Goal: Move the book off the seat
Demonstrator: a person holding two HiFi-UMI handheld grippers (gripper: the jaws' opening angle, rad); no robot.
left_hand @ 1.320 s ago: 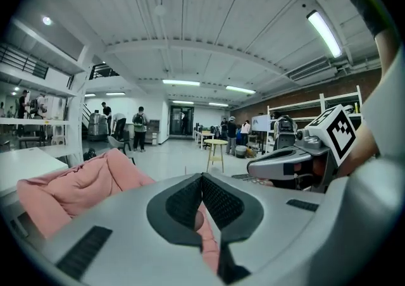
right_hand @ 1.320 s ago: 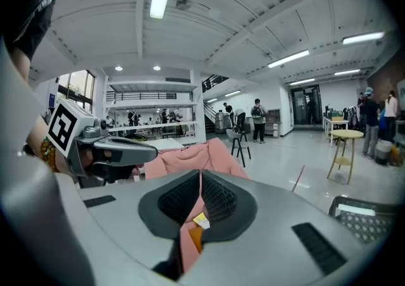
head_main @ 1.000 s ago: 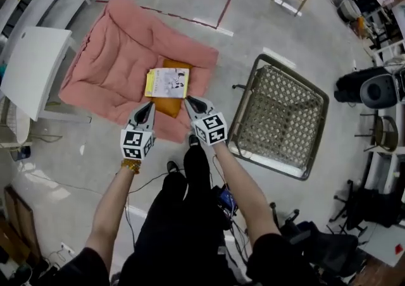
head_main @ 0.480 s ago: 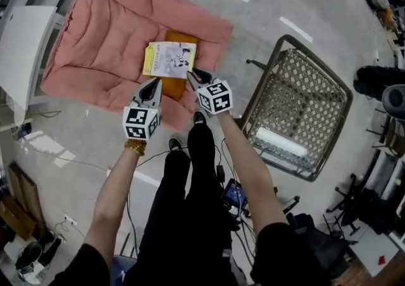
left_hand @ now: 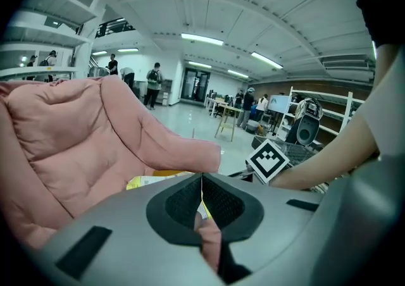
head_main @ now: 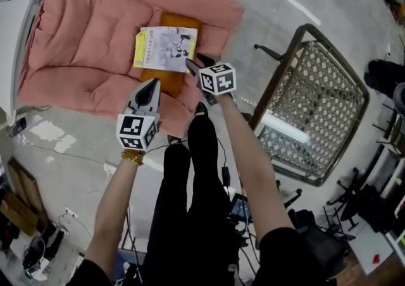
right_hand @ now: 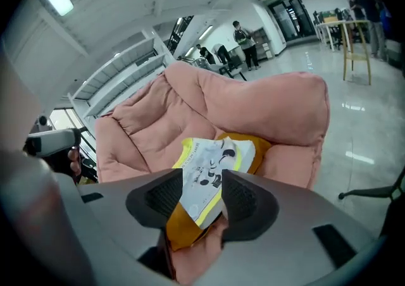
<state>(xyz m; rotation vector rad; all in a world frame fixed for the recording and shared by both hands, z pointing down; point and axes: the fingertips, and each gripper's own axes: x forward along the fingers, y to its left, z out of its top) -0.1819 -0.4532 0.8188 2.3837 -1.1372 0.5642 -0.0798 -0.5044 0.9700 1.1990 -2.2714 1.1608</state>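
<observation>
A book (head_main: 166, 49) with a white and yellow cover lies flat on an orange cushion (head_main: 172, 79) on the pink padded seat (head_main: 88, 38). My right gripper (head_main: 192, 65) is at the book's near right corner. Its jaws have just been opening and now stand open. In the right gripper view the book (right_hand: 212, 161) shows in the gap of the right gripper (right_hand: 201, 180), and the pads do not press on it. My left gripper (head_main: 152, 87) hangs shut over the seat's front edge, short of the book. In the left gripper view (left_hand: 202, 180) only a yellow strip of the book (left_hand: 149, 181) shows.
A metal-framed mesh chair (head_main: 310, 101) lies on the floor to the right, with a white roll (head_main: 281, 128) on it. A white table (head_main: 9, 44) stands at the left edge. The person's dark legs (head_main: 190, 183) are below the grippers. Cables trail on the floor.
Both grippers have come down and forward to the seat, which now looks larger. The right gripper has reached the book's near right corner. The left gripper trails behind it.
</observation>
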